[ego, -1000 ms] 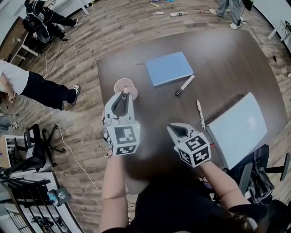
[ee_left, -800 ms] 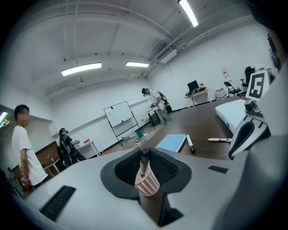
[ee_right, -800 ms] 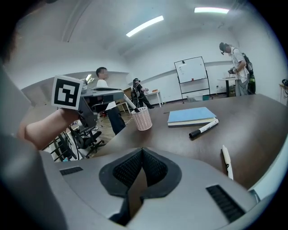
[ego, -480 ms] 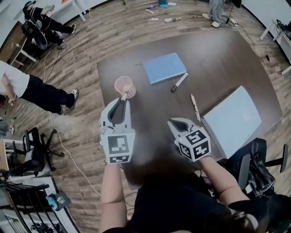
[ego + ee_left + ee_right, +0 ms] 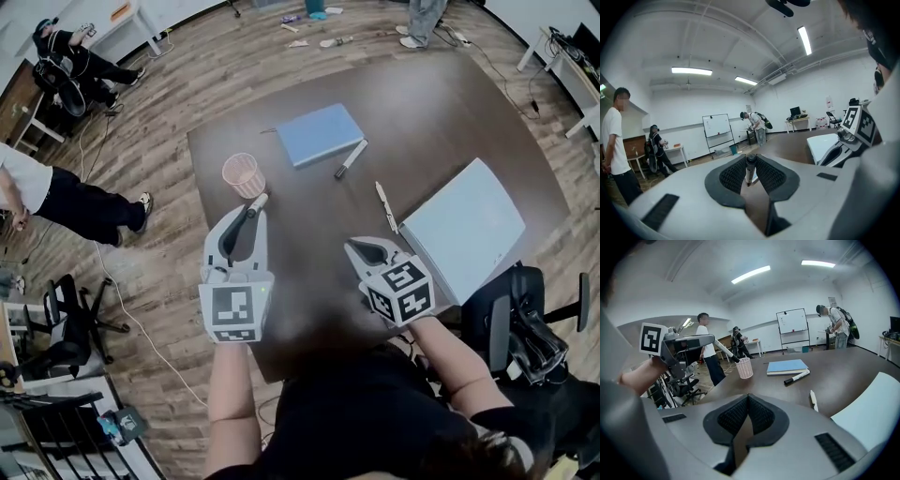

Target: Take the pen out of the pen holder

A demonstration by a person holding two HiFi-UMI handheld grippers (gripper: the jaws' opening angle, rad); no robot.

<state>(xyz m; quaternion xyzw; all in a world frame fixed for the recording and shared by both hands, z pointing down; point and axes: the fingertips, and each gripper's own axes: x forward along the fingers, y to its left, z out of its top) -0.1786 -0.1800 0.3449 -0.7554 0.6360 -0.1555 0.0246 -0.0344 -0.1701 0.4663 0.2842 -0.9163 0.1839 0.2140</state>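
Observation:
A pink mesh pen holder (image 5: 243, 173) stands near the left edge of the dark table (image 5: 441, 122). My left gripper (image 5: 249, 212) hangs just in front of it, shut on a pen (image 5: 256, 200) whose dark end sticks out past the jaws, clear of the holder's rim. In the left gripper view the pen (image 5: 750, 168) is pinched between the ribbed pads. The right gripper view shows the holder (image 5: 745, 367) with the pen (image 5: 725, 352) slanting above it from the left gripper (image 5: 712, 339). My right gripper (image 5: 362, 249) hovers nearer the table's front, shut on nothing.
A blue notebook (image 5: 314, 134), a black-and-white marker (image 5: 350, 158) and a white pen (image 5: 385, 206) lie on the table. A white board (image 5: 459, 228) lies at its right. People stand around the room; office chairs (image 5: 520, 328) flank the table.
The left gripper has drawn back and up from the holder with the pen, which now hangs clear of the rim. The right gripper has risen slightly.

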